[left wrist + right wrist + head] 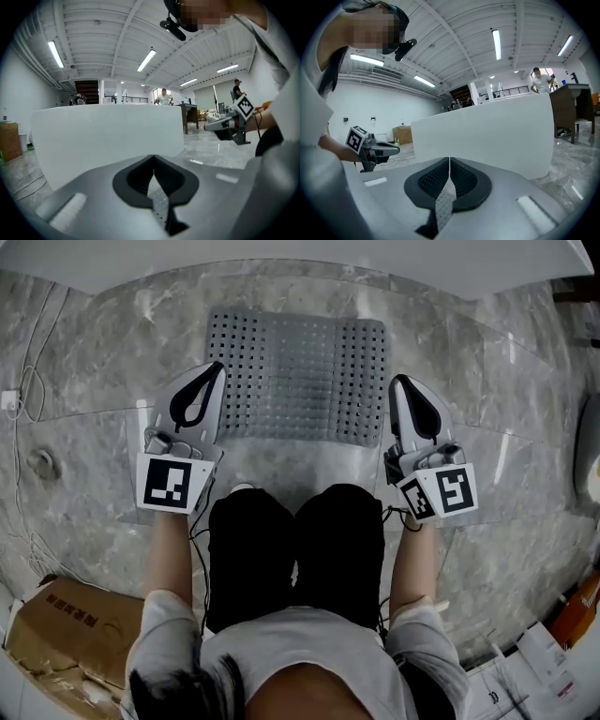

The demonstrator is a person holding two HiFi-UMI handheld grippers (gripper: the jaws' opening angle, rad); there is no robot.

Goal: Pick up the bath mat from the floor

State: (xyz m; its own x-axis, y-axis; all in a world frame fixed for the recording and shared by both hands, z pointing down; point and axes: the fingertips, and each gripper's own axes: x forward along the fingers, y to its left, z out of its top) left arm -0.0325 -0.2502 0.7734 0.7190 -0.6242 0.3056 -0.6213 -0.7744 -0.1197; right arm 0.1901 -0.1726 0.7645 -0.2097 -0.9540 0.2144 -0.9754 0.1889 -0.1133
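The grey perforated bath mat (300,371) lies flat on the marble floor (94,381) in the upper middle of the head view, just below the white tub (281,254), with the person's knees below it. The left gripper (215,368) hovers over the mat's left edge and the right gripper (397,382) over its right edge. Each has its fingers closed tip to tip and holds nothing, the mat's holes showing through the slit behind the tips
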